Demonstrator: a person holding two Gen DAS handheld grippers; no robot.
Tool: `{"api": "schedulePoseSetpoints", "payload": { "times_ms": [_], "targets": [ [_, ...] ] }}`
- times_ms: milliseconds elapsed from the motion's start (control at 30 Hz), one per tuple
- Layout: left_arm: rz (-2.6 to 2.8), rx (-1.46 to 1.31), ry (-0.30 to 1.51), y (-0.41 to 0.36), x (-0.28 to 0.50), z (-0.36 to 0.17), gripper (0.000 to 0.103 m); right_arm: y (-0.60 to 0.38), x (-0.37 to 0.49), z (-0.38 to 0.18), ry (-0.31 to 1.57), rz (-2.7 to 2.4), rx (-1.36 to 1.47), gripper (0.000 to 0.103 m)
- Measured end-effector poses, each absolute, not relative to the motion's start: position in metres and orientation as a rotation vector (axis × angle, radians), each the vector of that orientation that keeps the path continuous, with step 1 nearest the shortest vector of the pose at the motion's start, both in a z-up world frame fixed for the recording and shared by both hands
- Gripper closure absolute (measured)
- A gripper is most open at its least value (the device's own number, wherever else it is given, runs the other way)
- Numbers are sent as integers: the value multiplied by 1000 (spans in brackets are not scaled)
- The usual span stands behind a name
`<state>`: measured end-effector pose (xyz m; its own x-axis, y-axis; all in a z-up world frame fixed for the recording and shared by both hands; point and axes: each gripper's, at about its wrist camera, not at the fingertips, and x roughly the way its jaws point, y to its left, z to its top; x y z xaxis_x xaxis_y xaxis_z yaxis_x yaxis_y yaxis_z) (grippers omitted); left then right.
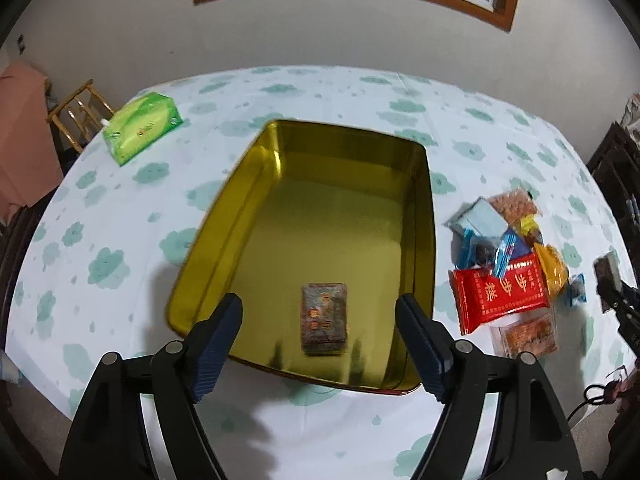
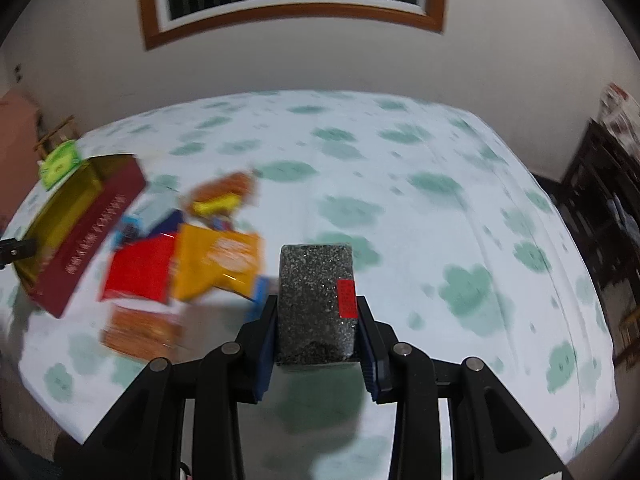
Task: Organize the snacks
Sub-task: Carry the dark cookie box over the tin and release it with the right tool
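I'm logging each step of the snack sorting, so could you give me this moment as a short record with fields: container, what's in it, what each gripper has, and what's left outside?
container: gold tin, lid off, on the cloud-print tablecloth
in tin: one dark snack packet, lying flat near the front wall
left gripper: open above the tin, nothing between its fingers
right gripper: shut on a black speckled packet with a red sticker
outside tin: snack pile to the tin's right
other: green tissue pack at far left
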<state>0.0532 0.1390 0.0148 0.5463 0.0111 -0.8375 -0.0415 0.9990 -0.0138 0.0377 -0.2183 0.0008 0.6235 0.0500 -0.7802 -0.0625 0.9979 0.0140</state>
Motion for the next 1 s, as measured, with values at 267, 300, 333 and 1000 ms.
{"api": "schedulePoseSetpoints", "payload": {
  "times_ms": [267, 300, 333, 1000],
  "targets": [
    [123, -102, 981, 181, 37, 20, 23, -133, 54, 17, 876, 285, -58, 67],
    [136, -112, 984, 186, 35, 19, 23, -116, 57, 19, 876, 322, -68, 67],
    [145, -124, 986, 192, 34, 18, 23, -107, 57, 20, 874, 340, -75, 67],
    [235, -227, 1021, 247, 10, 0, 23, 62, 85, 12, 883, 604, -248, 67]
  ]
}}
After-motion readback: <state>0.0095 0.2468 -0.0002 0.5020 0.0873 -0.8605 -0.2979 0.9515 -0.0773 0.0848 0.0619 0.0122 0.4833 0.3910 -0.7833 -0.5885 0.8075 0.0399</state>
